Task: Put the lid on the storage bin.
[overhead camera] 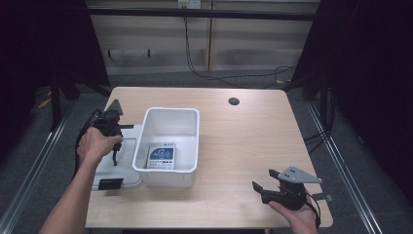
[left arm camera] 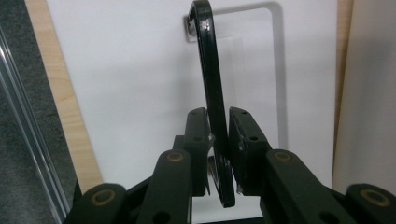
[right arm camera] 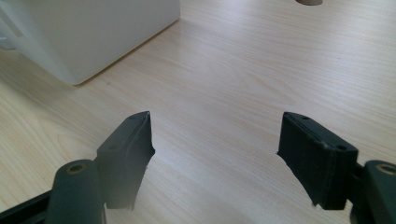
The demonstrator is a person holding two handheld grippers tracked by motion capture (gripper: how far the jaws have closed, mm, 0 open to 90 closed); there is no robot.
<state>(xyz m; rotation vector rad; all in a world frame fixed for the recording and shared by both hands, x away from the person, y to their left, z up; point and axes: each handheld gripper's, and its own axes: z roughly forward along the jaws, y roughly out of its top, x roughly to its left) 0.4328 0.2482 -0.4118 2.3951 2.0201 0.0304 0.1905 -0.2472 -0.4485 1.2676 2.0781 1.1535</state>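
The white bin (overhead camera: 171,141) sits a little left of the middle of the wooden table (overhead camera: 243,146), and everything else is easiest to place against it. Flat on the table just left of the bin lies a pale lid (overhead camera: 109,173), partly covered by the person's left hand (overhead camera: 95,145) and forearm, so its full outline is hard to follow from above. The left gripper (overhead camera: 116,146) points down over that lid, and in the left gripper view its two black jaws are pressed from both sides against a thin black latch handle (left arm camera: 212,88) that stands up from the lid (left arm camera: 126,84); the handle's lower end is cut off behind the jaws, and its top hooks onto a small fitting that is too blurred to make out. A second black latch (overhead camera: 110,184) shows at the lid's near edge. Inside the bin, against its near wall, lies a flat pack with a blue and white label (overhead camera: 161,156); the print is too small to read, and it may be a box or a pouch. Well to the right of the bin, near the table's front edge, the right gripper (overhead camera: 260,191) rests low in the person's right hand, which is cut off by the picture's bottom edge. Its jaws stand wide apart with nothing but bare wood between them, and a corner of the bin (right arm camera: 93,32) shows ahead.
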